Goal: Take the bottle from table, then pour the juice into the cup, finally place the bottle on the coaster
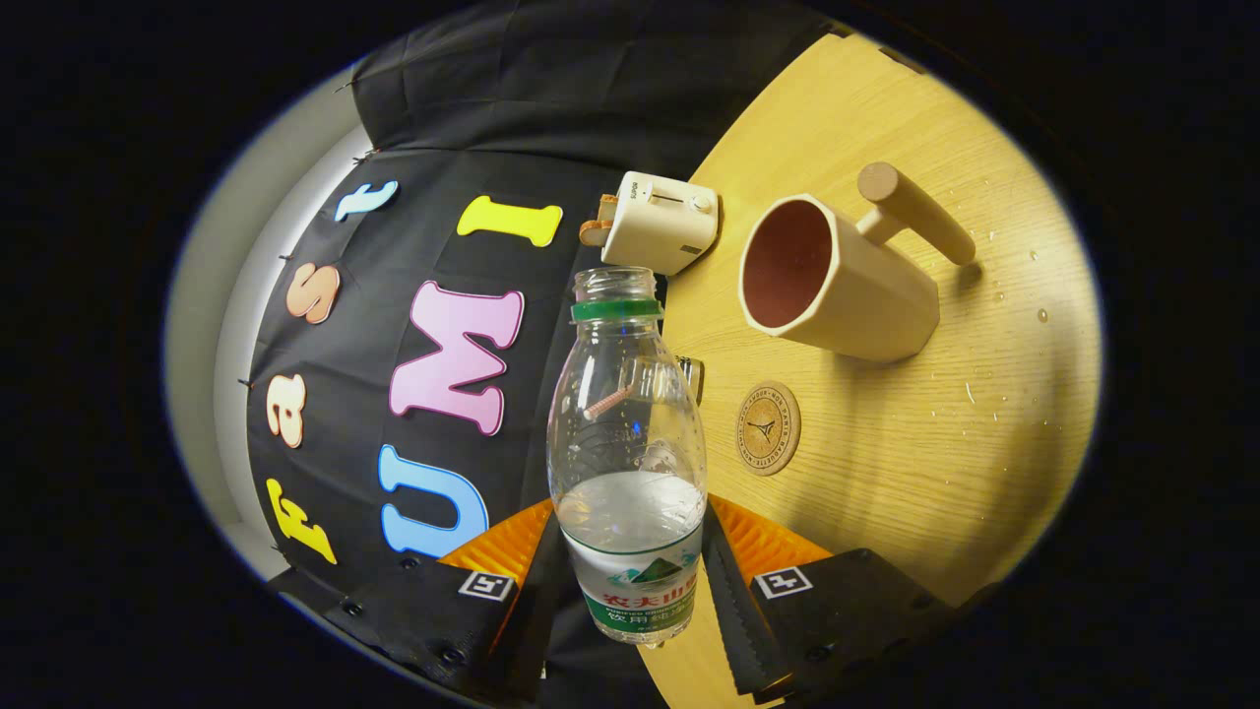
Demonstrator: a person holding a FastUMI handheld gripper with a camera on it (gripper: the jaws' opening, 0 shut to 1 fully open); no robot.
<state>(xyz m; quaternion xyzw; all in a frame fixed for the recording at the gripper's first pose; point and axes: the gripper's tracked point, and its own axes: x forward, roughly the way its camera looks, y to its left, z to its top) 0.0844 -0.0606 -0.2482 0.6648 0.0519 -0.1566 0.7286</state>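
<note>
As the gripper (630,581) rides tilted over the table edge, you see its two fingers (536,591) clamped on the lower body of the clear plastic bottle with a green neck ring (628,463), one finger on each side of the labelled part. The bottle therefore lies directly between the fingers, its base nearest you and its open, capless mouth pointing away, beyond the fingertips. It holds a small amount of clear liquid, whose surface sits just above the label; the upper body is empty.

Beyond the bottle mouth and to its right, the cream-coloured faceted cup with a dark red interior and a round wooden handle (837,281) stands on the light wooden round table (984,433). You look into its open mouth from the side. The bottle mouth is near the cup's rim but apart from it, not over the opening.

Between the cup and the fingers, just to the right of the bottle's shoulder, the small round wooden coaster with an engraved emblem (768,428) lies flat on the table, bare, with nothing on it. It is near the cup's base but not touching it.

Farther off, beyond the bottle mouth, a small cream-white toaster (661,222) sits at the table's far edge with pieces of toast (598,225) in its top. Small droplets (1041,316) dot the wood to the right of the cup.
</note>
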